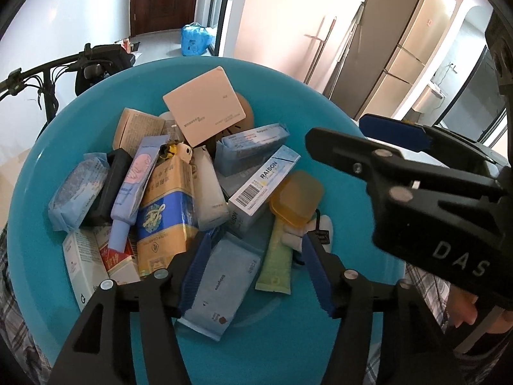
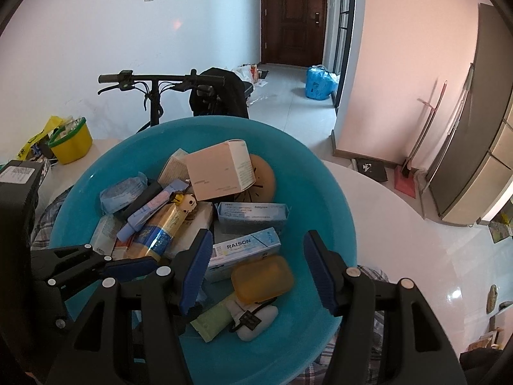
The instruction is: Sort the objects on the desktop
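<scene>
Teal basin (image 1: 41, 250) of mixed packets

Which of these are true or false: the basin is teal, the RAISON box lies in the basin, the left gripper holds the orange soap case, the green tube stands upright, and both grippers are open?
1. The basin is teal. True.
2. The RAISON box lies in the basin. True.
3. The left gripper holds the orange soap case. False: its jaws are empty, above a blue wipes pack.
4. The green tube stands upright. False: it lies flat.
5. Both grippers are open. True, the right gripper too.
</scene>
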A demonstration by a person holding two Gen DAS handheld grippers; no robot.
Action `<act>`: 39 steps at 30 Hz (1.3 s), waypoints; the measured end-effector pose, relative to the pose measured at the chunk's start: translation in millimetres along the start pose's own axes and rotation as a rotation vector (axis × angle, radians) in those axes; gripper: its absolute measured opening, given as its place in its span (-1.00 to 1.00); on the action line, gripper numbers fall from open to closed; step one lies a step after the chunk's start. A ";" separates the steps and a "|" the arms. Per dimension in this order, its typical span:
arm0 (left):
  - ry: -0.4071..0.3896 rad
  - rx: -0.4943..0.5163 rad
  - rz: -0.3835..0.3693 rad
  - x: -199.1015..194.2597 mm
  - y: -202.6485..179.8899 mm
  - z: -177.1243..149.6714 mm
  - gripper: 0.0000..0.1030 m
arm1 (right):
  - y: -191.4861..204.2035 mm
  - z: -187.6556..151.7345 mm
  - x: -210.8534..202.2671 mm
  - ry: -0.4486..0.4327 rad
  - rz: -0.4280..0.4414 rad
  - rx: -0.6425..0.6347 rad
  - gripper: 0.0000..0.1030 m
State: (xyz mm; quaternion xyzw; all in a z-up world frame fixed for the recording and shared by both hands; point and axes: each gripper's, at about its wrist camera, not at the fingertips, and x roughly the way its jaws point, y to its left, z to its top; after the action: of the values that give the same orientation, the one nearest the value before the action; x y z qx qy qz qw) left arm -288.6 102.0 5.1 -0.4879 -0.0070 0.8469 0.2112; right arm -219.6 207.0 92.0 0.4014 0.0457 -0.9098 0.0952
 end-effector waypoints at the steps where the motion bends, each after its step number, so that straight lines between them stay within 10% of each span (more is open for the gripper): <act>1: -0.001 -0.006 -0.008 -0.8 0.9 0.0 0.28 | -1.1 0.1 -1.0 -0.003 -0.001 0.002 0.14; 24: -0.145 -0.049 0.170 -37.5 17.9 3.7 0.74 | -9.3 3.9 -23.7 -0.074 -0.008 0.033 0.26; 39: -0.431 -0.083 0.271 -98.3 19.8 3.0 0.74 | -21.1 7.0 -39.9 -0.128 -0.034 0.090 0.57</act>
State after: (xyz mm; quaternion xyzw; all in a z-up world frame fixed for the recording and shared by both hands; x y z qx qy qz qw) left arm -255.3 48.7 83.4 -0.3011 -0.0211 0.9508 0.0694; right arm -202.8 232.0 126.4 0.3456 0.0057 -0.9362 0.0643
